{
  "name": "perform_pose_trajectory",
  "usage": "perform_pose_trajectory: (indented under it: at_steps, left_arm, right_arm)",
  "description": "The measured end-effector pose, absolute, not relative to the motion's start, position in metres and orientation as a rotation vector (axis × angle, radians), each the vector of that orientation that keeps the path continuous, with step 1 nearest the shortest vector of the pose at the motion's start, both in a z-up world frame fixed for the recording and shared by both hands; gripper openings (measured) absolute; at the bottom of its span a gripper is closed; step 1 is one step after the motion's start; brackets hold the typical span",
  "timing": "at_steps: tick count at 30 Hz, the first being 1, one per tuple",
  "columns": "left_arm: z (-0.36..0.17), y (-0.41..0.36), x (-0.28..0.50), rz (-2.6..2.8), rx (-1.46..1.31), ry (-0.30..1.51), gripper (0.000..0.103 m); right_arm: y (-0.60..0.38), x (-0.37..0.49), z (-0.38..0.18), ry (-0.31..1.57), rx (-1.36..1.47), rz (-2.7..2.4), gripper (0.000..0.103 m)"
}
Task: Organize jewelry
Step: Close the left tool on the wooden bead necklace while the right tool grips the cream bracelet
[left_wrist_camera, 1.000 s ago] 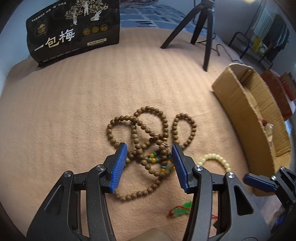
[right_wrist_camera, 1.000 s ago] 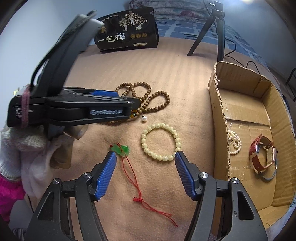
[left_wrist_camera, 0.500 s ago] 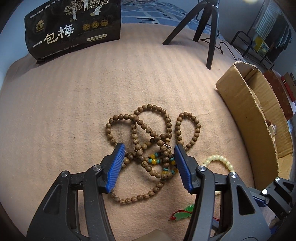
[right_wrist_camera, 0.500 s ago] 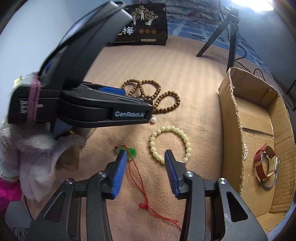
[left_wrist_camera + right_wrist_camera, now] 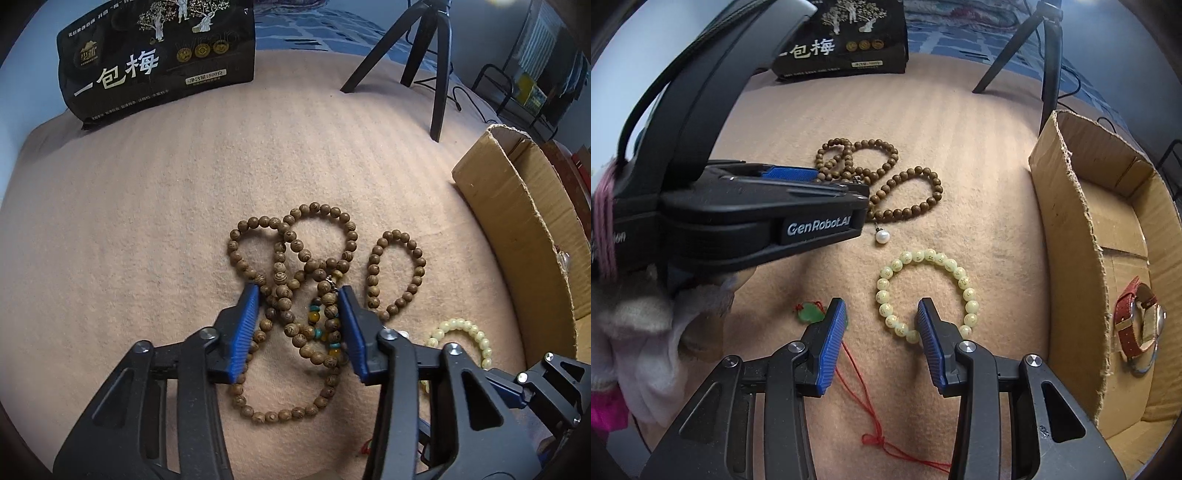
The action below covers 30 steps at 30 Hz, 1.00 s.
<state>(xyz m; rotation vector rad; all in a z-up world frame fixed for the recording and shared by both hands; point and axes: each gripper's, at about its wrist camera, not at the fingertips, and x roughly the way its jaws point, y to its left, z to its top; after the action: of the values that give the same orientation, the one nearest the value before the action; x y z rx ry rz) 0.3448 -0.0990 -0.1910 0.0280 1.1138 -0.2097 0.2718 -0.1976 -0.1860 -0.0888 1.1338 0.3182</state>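
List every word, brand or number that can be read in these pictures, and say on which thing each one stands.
"一包梅": large pale characters on the black printed snack bag at the far edge of the blanket.
"GenRobot.AI": white letters on the side of the black left gripper, seen by the right wrist camera.
The bag's small label, logo and fine print: too small to read.
The pale green bead bracelet bears gold marks, unreadable.

- The long bead string (image 5: 295, 280) lies coiled on the blanket (image 5: 147, 221), and my left gripper (image 5: 299, 314) straddles its nearer loops.
- The bracelet (image 5: 927, 295) lies nearer to me than the bead string, with a pearl (image 5: 882, 237) between them.
- My right gripper (image 5: 882, 325) is at the bracelet's near edge.
- The pendant (image 5: 810, 314) lies left of the bracelet.
- The box (image 5: 1071, 229) stands right of the bracelet, with a watch (image 5: 1137, 325) in it.
- The bag (image 5: 159, 59) and tripod (image 5: 436, 55) stand beyond the bead string.
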Motion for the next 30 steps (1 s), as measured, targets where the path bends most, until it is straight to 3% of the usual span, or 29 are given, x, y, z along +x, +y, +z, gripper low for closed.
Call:
perform_pose_trajectory:
  at_steps: [4, 9, 13, 30]
  left_arm:
    - [-0.192, -0.091, 0.348, -0.205, -0.006, 1.11, 0.021]
    - [-0.192, -0.083, 0.349, -0.218, -0.025, 1.105, 0.011]
    - [-0.191, -0.077, 0.349, -0.233, -0.055, 1.109, 0.011]
    - [-0.142, -0.049, 0.326, -0.273, -0.197, 1.026, 0.01]
  right_arm:
    - [-0.195, 0.277, -0.188, 1.14, -0.09, 0.304, 0.035]
    - [-0.191, 0.281, -0.193, 1.148, -0.135, 0.287, 0.024]
    - [-0.193, 0.286, -0.194, 1.149, -0.139, 0.292, 0.008]
    - [-0.207, 0.254, -0.149, 1.047, -0.059, 0.34, 0.006]
